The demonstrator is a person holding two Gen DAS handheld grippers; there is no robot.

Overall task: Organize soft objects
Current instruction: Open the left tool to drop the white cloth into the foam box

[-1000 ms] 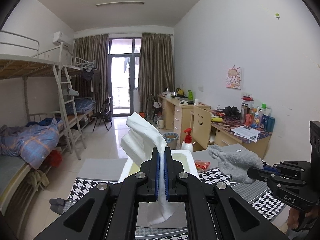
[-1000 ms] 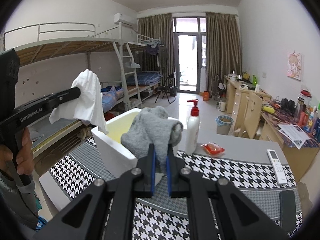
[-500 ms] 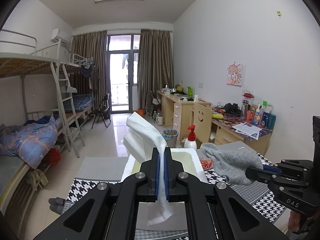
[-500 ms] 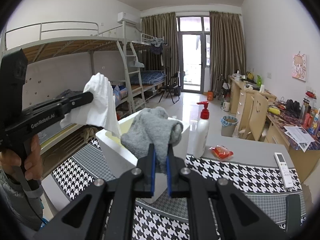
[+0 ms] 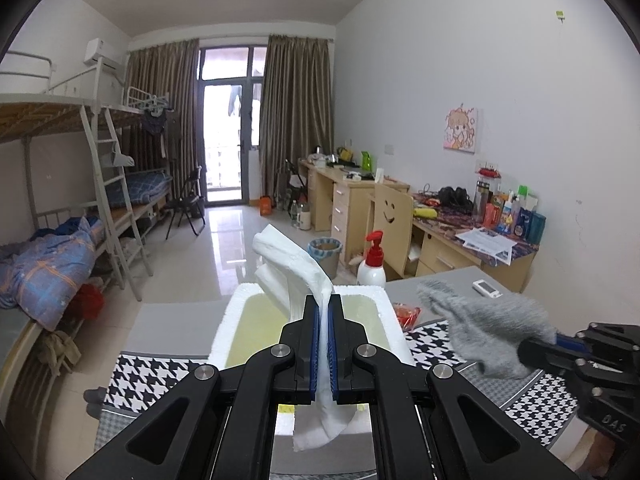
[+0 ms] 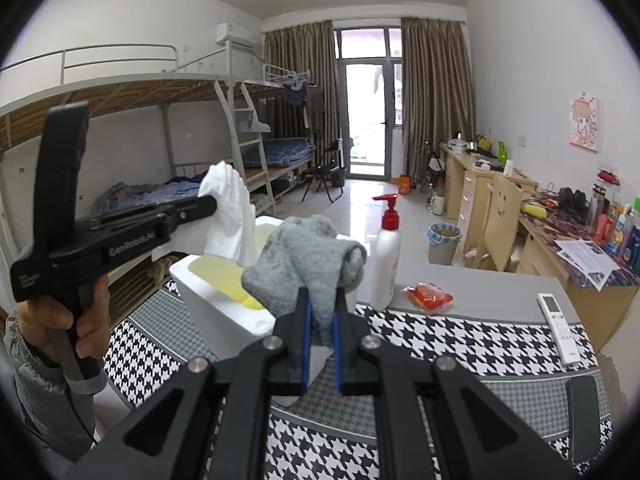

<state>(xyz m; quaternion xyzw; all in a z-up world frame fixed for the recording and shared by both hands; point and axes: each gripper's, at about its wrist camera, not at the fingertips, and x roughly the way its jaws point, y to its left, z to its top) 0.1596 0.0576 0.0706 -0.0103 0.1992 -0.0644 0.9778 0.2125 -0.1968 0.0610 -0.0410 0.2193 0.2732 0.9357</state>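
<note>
My left gripper (image 5: 323, 312) is shut on a white cloth (image 5: 292, 268) and holds it over the white foam box (image 5: 236, 312) with a yellow inside. It also shows in the right wrist view (image 6: 212, 202) with the white cloth (image 6: 228, 200) hanging above the box (image 6: 224, 312). My right gripper (image 6: 320, 304) is shut on a grey sock (image 6: 312, 256) and holds it just right of the box. In the left wrist view the grey sock (image 5: 488, 328) hangs from the right gripper (image 5: 532, 346) at the right.
A white pump bottle with a red top (image 6: 386, 264), an orange packet (image 6: 428, 294) and a white remote (image 6: 558, 316) sit on the table with the houndstooth cloth (image 6: 460, 332). A bunk bed (image 6: 160, 128) stands to the left, desks (image 6: 500, 208) to the right.
Both grippers have moved forward toward the foam box, each with its cloth still held. The box now looks larger and closer in both views.
</note>
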